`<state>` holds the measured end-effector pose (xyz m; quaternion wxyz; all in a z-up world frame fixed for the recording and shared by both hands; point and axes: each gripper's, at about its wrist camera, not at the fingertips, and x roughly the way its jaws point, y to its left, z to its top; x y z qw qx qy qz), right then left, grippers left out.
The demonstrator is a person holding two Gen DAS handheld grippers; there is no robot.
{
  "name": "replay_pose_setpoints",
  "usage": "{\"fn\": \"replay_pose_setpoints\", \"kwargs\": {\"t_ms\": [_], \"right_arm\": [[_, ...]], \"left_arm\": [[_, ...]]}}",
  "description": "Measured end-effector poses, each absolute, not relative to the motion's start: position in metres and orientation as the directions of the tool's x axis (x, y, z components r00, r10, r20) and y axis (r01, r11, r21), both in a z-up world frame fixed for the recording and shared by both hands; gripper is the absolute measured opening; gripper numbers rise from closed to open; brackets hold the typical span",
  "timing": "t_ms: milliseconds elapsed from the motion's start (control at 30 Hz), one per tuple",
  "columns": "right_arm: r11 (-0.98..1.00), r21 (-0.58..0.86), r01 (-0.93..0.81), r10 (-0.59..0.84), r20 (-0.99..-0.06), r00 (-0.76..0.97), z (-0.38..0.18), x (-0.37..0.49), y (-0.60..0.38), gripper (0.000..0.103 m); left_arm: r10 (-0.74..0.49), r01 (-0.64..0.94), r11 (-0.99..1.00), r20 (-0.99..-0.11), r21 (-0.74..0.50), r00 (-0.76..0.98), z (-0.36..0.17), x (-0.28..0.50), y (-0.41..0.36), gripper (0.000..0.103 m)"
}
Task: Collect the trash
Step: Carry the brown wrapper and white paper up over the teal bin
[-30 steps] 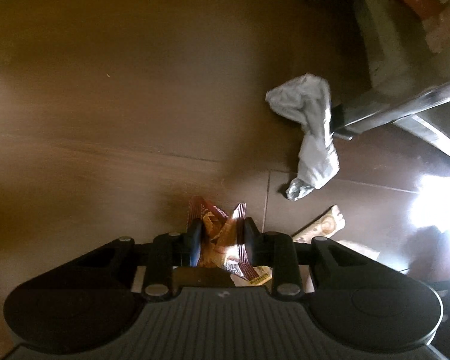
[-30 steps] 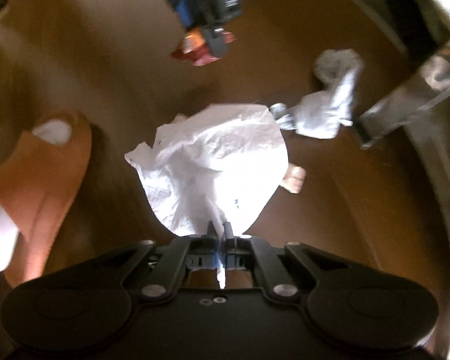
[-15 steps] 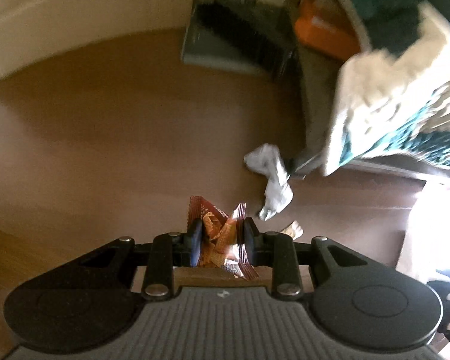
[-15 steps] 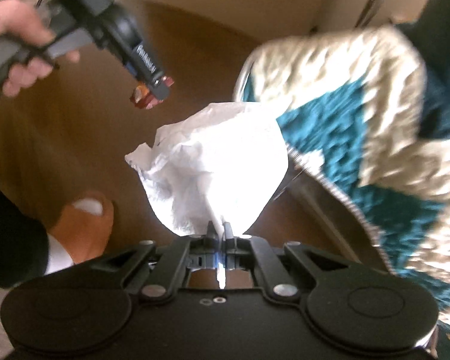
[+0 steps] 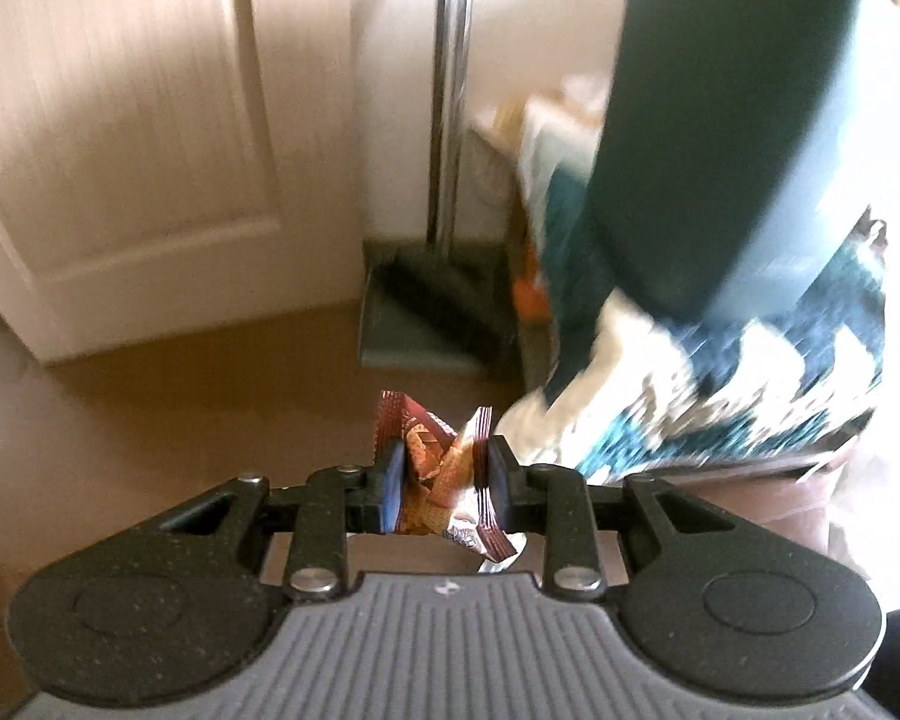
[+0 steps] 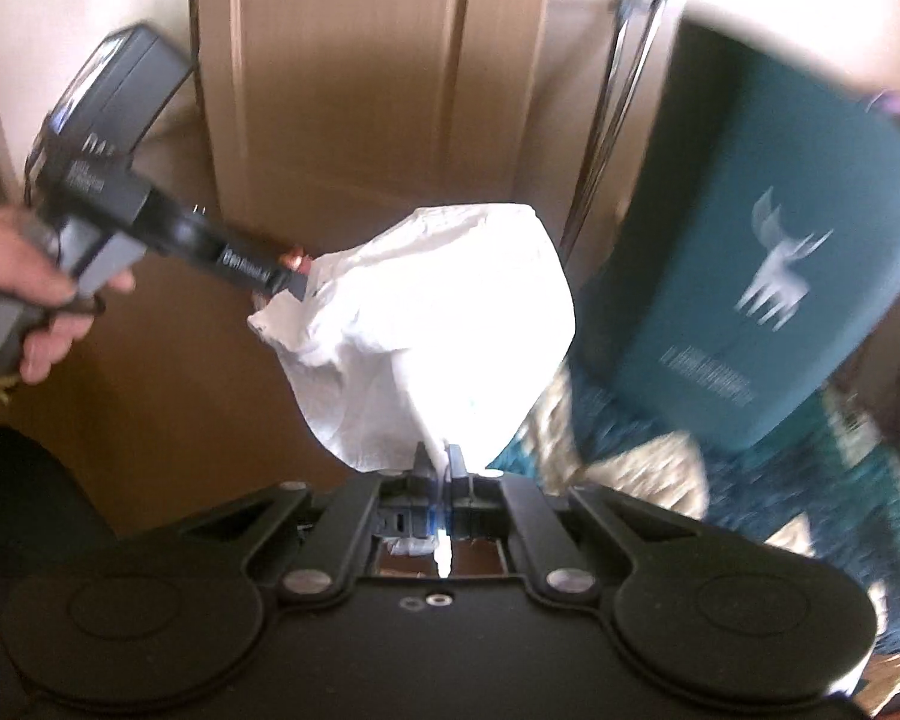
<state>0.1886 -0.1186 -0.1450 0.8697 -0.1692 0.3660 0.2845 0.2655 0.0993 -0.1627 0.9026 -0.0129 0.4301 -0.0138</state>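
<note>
Both grippers carry something: the left gripper (image 5: pixel 439 480) has its jaws pinching a crumpled brown wrapper (image 5: pixel 435 468) above the floor (image 5: pixel 180 396), and the right gripper (image 6: pixel 438 468) has its jaws pressed together on the neck of a white bag (image 6: pixel 426 324). Beyond the bag, the left gripper's tip touches the bag's upper left edge. Farther back stand a dustpan (image 5: pixel 414 324), a teal bag (image 6: pixel 750 276) and a door (image 6: pixel 354 90).

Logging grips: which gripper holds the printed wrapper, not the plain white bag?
The left gripper pinches the brown-orange snack wrapper; the right gripper holds the white bag.
</note>
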Motion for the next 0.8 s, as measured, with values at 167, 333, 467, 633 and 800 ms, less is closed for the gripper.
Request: {"fn": "replay_pose_setpoints", "kwargs": {"t_ms": [167,333,467,633,800], "right_arm": [[0.817,-0.08,-0.572,0.391,-0.653,0.649,-0.083,0.178,-0.143,0.001],[0.858,-0.063,-0.51,0.382,-0.587,0.714,-0.026,0.183,-0.171,0.001],[0.886,-0.067,-0.458,0.356,-0.534,0.767,0.007,0.197,-0.188,0.001],[0.915,-0.078,-0.395,0.311,-0.488,0.816,0.033,0.231,-0.206,0.001],[0.938,-0.064,-0.342,0.276,-0.462,0.843,0.052,0.267,-0.22,0.001]], "left_arm": [[-0.076,0.051,0.997,-0.694,-0.056,0.716,-0.092,0.251,0.075,0.028],[-0.138,0.112,0.99,-0.611,-0.081,0.779,-0.03,0.245,0.049,0.028],[-0.177,0.158,0.984,-0.554,-0.082,0.814,0.012,0.25,0.024,0.028],[-0.203,0.194,0.978,-0.502,-0.07,0.841,0.052,0.267,-0.009,0.028],[-0.232,0.224,0.972,-0.496,-0.078,0.837,0.075,0.295,-0.037,0.028]]}}
